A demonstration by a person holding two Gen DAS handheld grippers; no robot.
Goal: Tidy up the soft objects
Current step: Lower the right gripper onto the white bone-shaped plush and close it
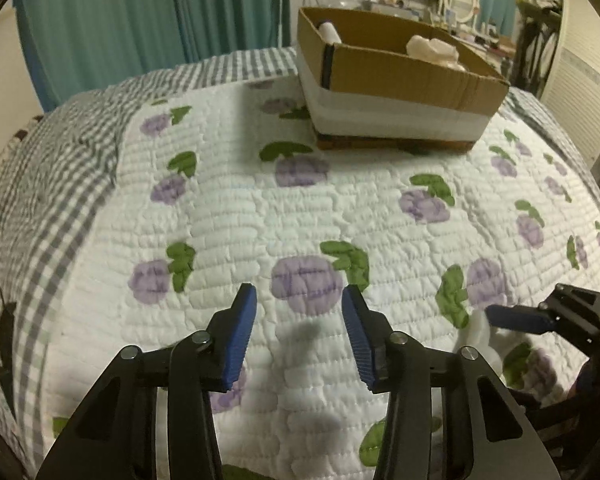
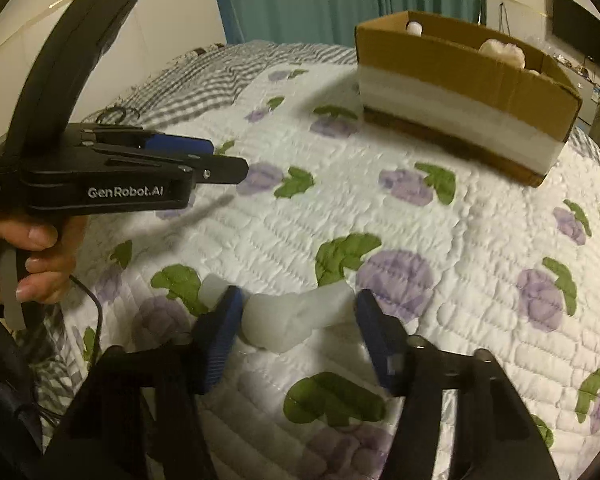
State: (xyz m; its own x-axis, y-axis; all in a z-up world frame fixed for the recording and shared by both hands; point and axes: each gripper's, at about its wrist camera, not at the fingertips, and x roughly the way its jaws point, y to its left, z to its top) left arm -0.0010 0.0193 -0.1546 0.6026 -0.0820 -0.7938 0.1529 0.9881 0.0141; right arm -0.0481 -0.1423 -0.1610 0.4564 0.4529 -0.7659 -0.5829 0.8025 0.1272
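Quilt (image 2: 440,248) with purple flowers and green leaves covering the bed, lying over a grey checked sheet (image 1: 60,184). Cardboard box (image 1: 400,76) sitting on the quilt toward the far side, showing a white band around its lower wall and holding pale soft things (image 1: 432,50) plus a white roll (image 1: 330,32) in its far corner. White soft toy (image 2: 288,320) lying on the quilt well short of the box, on the near side. Right claw (image 2: 296,320) spreading wide around the toy, one blue finger touching its left end, the other standing just clear of its right end, not yet gripping. Left claw (image 1: 298,320) hovering over bare quilt, also short of the box and to the left of the toy, fingers apart with nothing between them. Hand (image 2: 40,260) gripping the left tool's handle, seen in the right wrist view. Teal curtain (image 1: 100,20) hanging beyond the box.
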